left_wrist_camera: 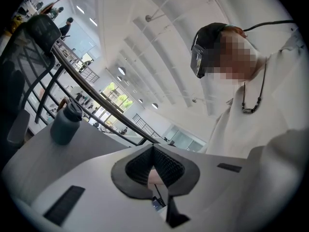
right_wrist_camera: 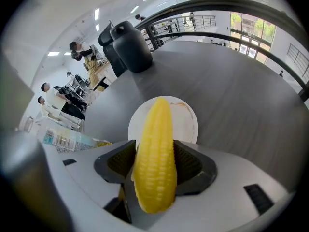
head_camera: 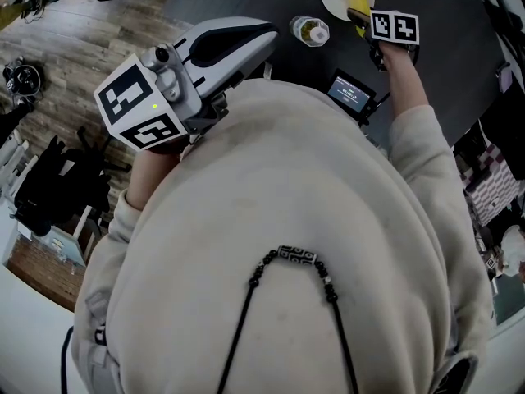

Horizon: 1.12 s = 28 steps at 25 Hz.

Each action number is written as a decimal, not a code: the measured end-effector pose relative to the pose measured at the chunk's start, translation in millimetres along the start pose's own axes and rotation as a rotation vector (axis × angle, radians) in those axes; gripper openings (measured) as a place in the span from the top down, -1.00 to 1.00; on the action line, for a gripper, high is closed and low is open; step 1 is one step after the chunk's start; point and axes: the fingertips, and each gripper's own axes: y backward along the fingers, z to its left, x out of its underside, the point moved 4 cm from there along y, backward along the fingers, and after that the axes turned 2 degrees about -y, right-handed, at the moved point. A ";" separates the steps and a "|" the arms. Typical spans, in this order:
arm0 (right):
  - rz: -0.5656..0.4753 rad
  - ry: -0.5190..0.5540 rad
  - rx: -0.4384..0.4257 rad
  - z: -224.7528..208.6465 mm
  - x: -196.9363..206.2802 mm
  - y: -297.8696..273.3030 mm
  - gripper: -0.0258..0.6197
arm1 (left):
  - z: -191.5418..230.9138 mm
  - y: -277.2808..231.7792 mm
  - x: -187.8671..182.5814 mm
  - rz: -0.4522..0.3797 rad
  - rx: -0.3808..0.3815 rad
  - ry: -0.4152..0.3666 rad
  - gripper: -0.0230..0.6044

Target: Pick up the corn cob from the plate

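The left gripper [left_wrist_camera: 153,150], at ten o'clock in the head view, has its jaws pressed together on nothing. The right gripper [right_wrist_camera: 154,164], at one o'clock, pinches the corn cob [right_wrist_camera: 154,129], whose tip is over the white plate [right_wrist_camera: 187,122]. A dark bottle [right_wrist_camera: 129,46] stands beyond at eleven o'clock.

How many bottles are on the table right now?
2. A dark flask stands beyond the plate. A clear plastic bottle sits beside the plate, left of it in the right gripper view. The person's body may hide more.
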 end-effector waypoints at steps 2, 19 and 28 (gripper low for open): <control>-0.034 -0.003 -0.006 2.4 -2.7 11.8 0.13 | -2.3 -4.8 -2.0 0.009 0.017 -0.010 0.93; -0.572 -0.116 -0.099 29.0 -14.4 216.4 0.13 | -42.0 -76.5 -26.8 0.133 0.272 -0.145 0.93; -0.902 -0.122 -0.251 73.1 -8.3 327.4 0.13 | -50.4 -120.0 -34.4 0.193 0.367 -0.197 0.93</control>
